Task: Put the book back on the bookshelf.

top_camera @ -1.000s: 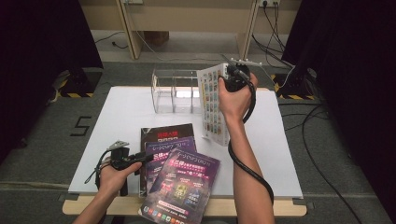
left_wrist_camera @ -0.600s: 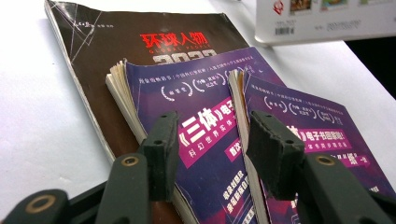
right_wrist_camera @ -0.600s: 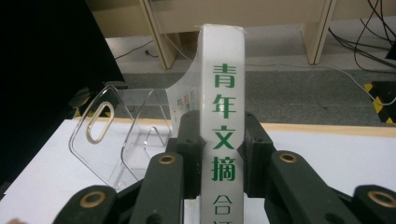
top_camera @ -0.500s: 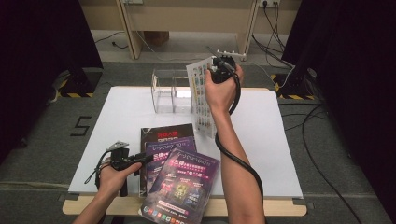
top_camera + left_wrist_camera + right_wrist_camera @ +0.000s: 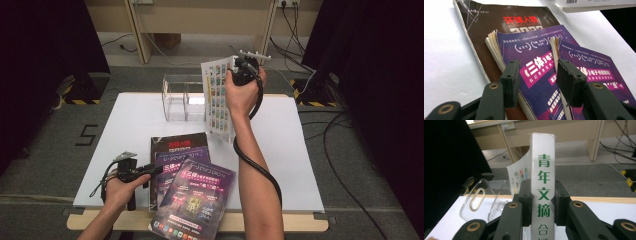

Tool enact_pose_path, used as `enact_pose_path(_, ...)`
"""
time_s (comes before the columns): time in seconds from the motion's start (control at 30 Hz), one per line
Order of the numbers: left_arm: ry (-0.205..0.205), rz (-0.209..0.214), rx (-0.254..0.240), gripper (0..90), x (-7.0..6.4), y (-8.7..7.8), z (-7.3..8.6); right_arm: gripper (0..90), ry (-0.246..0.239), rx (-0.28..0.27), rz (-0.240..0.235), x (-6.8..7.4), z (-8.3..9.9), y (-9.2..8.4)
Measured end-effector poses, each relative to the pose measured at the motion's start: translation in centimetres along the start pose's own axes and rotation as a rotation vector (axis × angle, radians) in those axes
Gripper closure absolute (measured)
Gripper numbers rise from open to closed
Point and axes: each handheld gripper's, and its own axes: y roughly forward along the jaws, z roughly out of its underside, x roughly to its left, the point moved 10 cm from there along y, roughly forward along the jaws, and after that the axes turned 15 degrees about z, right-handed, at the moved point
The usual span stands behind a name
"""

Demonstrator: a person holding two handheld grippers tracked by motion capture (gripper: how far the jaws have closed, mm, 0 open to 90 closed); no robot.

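My right gripper (image 5: 245,67) is shut on a thick white book (image 5: 218,97) and holds it in the air over the back of the table, just right of a clear acrylic rack (image 5: 182,97). In the right gripper view the pads clamp the book's spine (image 5: 542,157), which bears green characters and stands upright, with the rack (image 5: 481,197) to the lower left. My left gripper (image 5: 152,170) rests open at the front left. Its jaws (image 5: 537,75) point at a purple paperback (image 5: 531,50), which lies on a dark brown magazine (image 5: 496,22). A second purple paperback (image 5: 594,65) overlaps it.
The white table top (image 5: 310,150) has bare room on its right and left sides. The three stacked books lie at the front centre, and the nearest one (image 5: 195,200) overhangs the front edge. Cables and wooden table legs are on the floor behind.
My right hand has carried the white book to the left and a little higher, closer to the acrylic rack. The left gripper and the stacked books have stayed put.
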Motion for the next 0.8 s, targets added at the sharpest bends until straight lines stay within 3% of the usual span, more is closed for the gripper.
enact_pose_path(0.43, -0.003, 0.000, 0.002, 53.0, 0.0, 0.1, 0.1, 74.1, 0.020, -0.004, -0.014, -0.7, 0.1, -0.2)
enact_pose_path(0.8, -0.003, 0.006, 0.013, 53.1, -0.1, 0.3, 0.5, 74.1, 0.039, -0.033, -0.061, 0.6, -0.5, 1.4)
